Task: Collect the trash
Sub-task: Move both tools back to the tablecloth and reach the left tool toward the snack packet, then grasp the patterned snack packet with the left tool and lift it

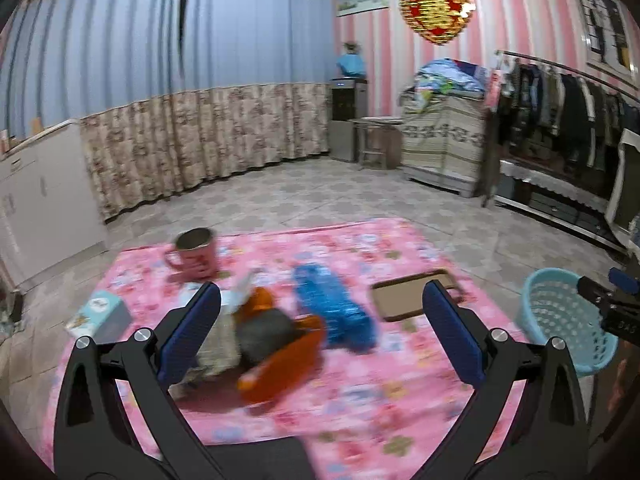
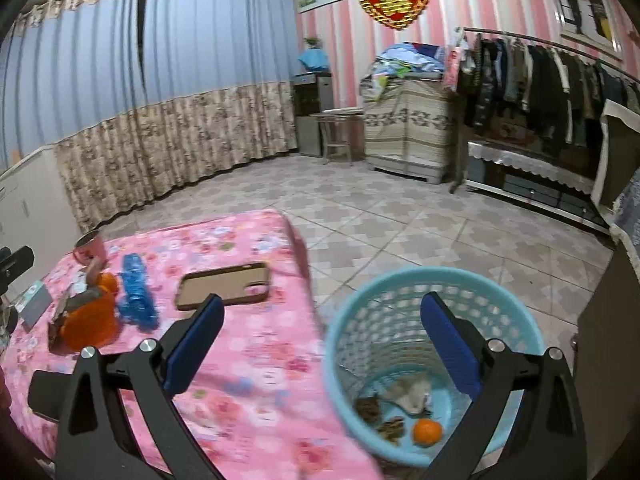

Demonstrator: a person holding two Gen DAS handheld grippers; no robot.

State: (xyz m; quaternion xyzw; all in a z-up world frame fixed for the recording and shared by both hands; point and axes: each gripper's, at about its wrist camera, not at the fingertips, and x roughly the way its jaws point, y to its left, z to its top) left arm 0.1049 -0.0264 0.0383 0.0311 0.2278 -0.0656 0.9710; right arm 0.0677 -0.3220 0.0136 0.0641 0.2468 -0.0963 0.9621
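A light blue perforated waste basket (image 2: 404,320) stands on the floor by the table's right edge; inside lie an orange (image 2: 427,430), crumpled paper (image 2: 410,397) and brown scraps (image 2: 368,404). My right gripper (image 2: 322,320) is open and empty above the basket's rim. On the pink tablecloth (image 1: 360,392) lie an orange wrapper pile (image 1: 276,344) and a crumpled blue plastic piece (image 1: 336,304). My left gripper (image 1: 322,312) is open and empty, above the table near this trash. The basket also shows in the left wrist view (image 1: 560,320).
A pink mug (image 1: 196,252), a small teal box (image 1: 100,316) and a brown phone case (image 1: 416,296) lie on the table. A black object (image 2: 44,396) sits at the table's near left. Tiled floor, curtains, a cabinet and a clothes rack (image 2: 540,80) stand beyond.
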